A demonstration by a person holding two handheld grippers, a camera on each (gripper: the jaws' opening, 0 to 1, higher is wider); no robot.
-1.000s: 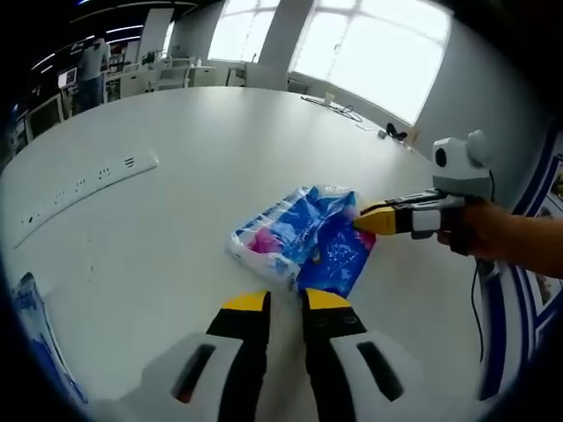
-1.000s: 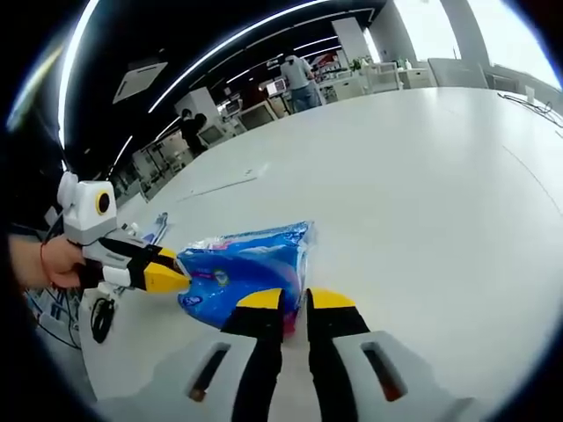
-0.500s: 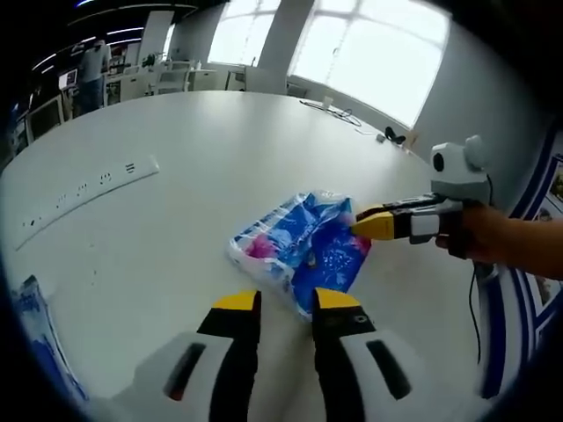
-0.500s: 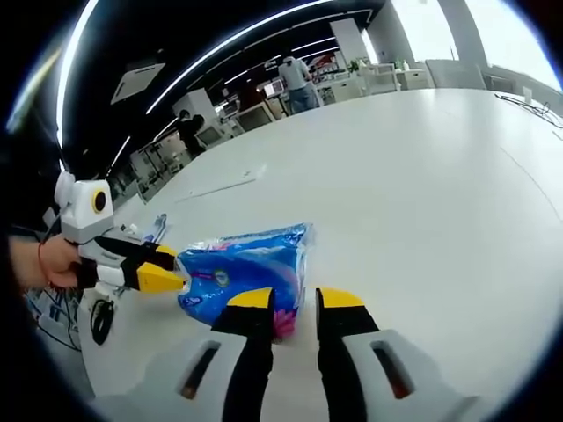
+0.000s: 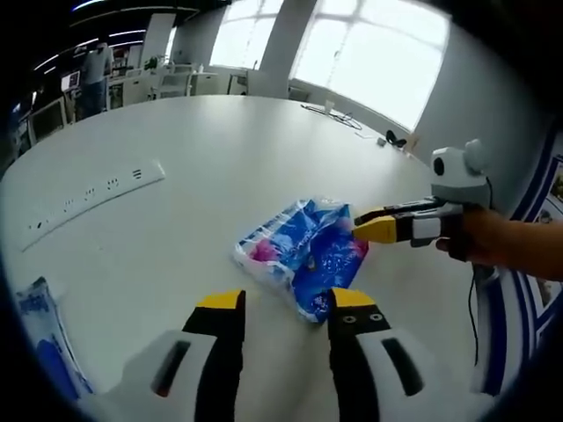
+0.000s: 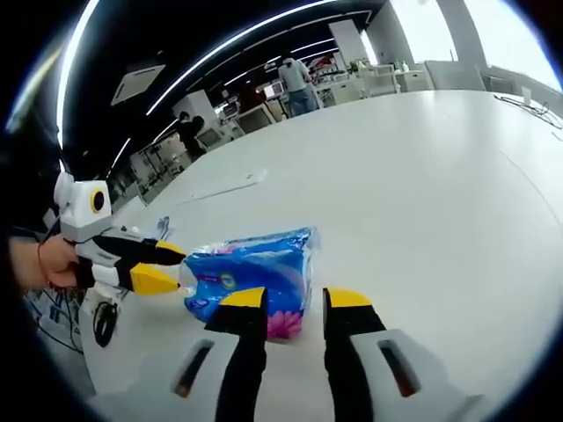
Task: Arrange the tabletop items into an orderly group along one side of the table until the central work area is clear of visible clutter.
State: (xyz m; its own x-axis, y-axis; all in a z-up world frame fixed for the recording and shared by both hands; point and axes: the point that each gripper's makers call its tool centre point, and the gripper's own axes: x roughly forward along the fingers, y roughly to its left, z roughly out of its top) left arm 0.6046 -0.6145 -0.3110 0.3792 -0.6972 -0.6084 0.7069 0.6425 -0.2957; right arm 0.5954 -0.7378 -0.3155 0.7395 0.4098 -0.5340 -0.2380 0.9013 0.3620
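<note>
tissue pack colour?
Blue tissue pack with pink and white patches; clearest in the left gripper view.

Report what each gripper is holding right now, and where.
Nothing held. Both the left gripper and right gripper are open at opposite ends of the blue packet, on the table.

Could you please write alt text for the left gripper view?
A blue packet lies on a white table, just ahead of the open left gripper. The right gripper, held by a hand, meets the packet's far edge.
</note>
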